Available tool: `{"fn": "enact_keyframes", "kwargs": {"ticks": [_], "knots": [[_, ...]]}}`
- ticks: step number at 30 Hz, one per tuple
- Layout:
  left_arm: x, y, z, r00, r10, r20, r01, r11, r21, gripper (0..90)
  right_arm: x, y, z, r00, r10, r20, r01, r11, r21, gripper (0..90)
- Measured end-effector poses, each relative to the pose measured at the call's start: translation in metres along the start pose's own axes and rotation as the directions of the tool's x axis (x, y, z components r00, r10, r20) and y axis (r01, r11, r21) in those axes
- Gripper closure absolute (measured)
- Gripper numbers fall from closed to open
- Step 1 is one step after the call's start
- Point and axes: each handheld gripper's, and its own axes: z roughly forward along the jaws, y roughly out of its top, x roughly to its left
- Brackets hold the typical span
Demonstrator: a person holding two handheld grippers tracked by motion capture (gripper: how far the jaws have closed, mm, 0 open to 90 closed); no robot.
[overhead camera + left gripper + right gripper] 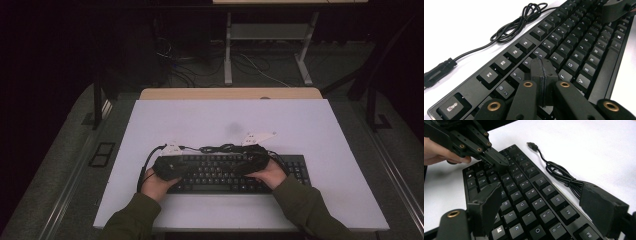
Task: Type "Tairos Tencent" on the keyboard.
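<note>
Hovering over the black keyboard (235,173) at the table's (320,130) near edge, the left gripper (541,75) is clenched empty above the keys, the right gripper (544,202) spread wide — a stiff, light slab, probably best pinched at its long edges, not the loose cable (559,173).

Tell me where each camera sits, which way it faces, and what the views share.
High view: above the person's side, looking forward and down on the table; forearms, both hands, both grippers.
Left gripper view: rides the left gripper, jaws shut, looking along the keyboard.
Right gripper view: rides the right gripper, jaws open, looking across the keys towards the left gripper and its hand.
Shared: all show the keyboard and its cable.
</note>
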Motion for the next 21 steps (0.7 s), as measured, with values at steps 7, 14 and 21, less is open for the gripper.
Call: {"fn": "enact_keyframes", "kwargs": {"ticks": [7, 14, 21], "knots": [[0.0011, -0.0018, 0.0018, 1.0000, -0.003, -0.004, 0.003, 1.0000, 0.001, 89.0, 0.0001, 0.0007, -0.0014, 1.0000, 0.000, 0.001, 0.000, 1.000, -0.005, 17.5], [0.0014, -0.0002, -0.0023, 1.0000, -0.002, -0.003, 0.002, 0.9999, -0.013, 89.0, -0.0014, 0.0006, -0.0019, 1.0000, 0.002, 0.005, -0.002, 1.000, -0.006, 17.5], [0.0005, 0.0013, -0.0060, 1.0000, -0.004, 0.001, 0.004, 0.9996, -0.028, 88.9, -0.0013, 0.0013, -0.0033, 1.0000, 0.003, 0.007, -0.003, 1.000, -0.011, 17.5]]}}
